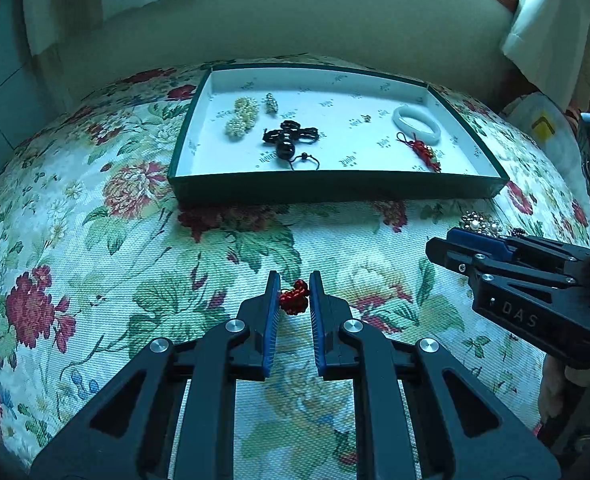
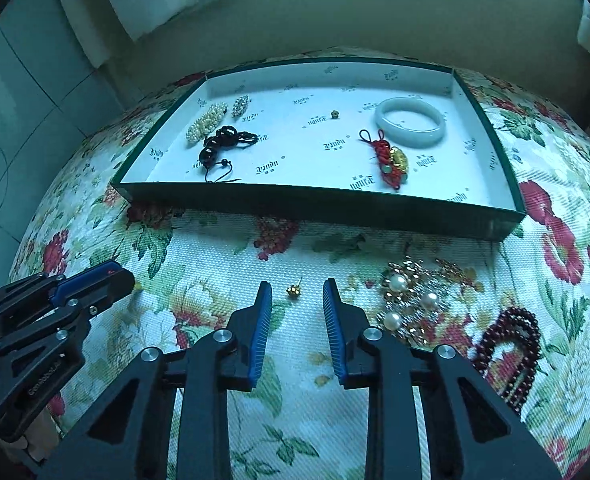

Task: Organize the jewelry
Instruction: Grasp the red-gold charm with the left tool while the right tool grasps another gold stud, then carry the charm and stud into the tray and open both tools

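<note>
— So what is lying where, starting with the biggest thing?
— A floral cloth [image 1: 95,208] is covering the surface, and a green-walled tray [image 2: 335,204] is sitting on it at the far side. Inside the tray, a pale bangle [image 2: 410,126] is resting at the right, just beside a red knotted charm with a gold piece [image 2: 391,160]; a black bead bracelet [image 2: 221,142] and pearl clips [image 2: 207,122] are lying at the left.
— And outside the tray?
— A gold-and-pearl brooch [image 2: 411,300] and a dark red bead bracelet [image 2: 511,356] are lying on the cloth, right of the right claw [image 2: 297,286].
— What are the claws doing?
— The left claw [image 1: 295,280] is standing narrowly parted around a small red knotted cord [image 1: 294,298]; the cord is touching the left pad, and I cannot tell whether it is being gripped. The right claw is sitting wide apart, with a tiny gold stud earring [image 2: 293,290] lying on the cloth between its tips, touching neither.
</note>
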### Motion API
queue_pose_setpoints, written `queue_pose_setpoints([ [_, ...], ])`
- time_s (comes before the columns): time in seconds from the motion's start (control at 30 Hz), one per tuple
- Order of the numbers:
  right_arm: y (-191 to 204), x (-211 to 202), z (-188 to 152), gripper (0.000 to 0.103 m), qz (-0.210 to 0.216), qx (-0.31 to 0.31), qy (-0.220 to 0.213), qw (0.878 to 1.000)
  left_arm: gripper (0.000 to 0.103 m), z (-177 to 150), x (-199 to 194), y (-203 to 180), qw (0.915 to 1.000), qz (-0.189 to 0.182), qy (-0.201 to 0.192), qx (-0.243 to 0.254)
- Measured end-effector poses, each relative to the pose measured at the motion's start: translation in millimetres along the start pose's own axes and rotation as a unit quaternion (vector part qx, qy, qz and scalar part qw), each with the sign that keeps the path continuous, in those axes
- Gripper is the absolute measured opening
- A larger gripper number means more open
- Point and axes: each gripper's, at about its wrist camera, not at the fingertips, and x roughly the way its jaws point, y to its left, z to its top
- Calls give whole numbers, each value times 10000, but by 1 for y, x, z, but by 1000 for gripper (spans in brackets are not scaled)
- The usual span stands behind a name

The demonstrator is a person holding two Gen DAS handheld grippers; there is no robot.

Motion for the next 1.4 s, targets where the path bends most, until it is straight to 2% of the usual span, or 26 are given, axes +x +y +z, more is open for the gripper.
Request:
queue_pose_setpoints([
  [0.2,5,4,1,18,-124,-121,14,9998,14,0,-1,3,10000,-30,-6,-35],
  [0.27,7,5,0,9,-161,-156,15,9997,14,0,-2,4,10000,-49,-11,-64],
  [0.3,7,5,0,8,-184,-176,9,9997,14,0,-2,5,10000,-53,-22,-69],
  [0.9,4,-15,2,8,-90,-124,-226,9996,14,10,-16,-1,9997,-112,-192,-60],
  [1.13,3,-26,18,8,-79,-138,-418,9990,14,34,-23,-10,9989,-247,-396,31],
  [1.4,-1,-31,57,8,-130,-226,-740,9969,14,79,-17,-20,9963,-325,-760,217],
])
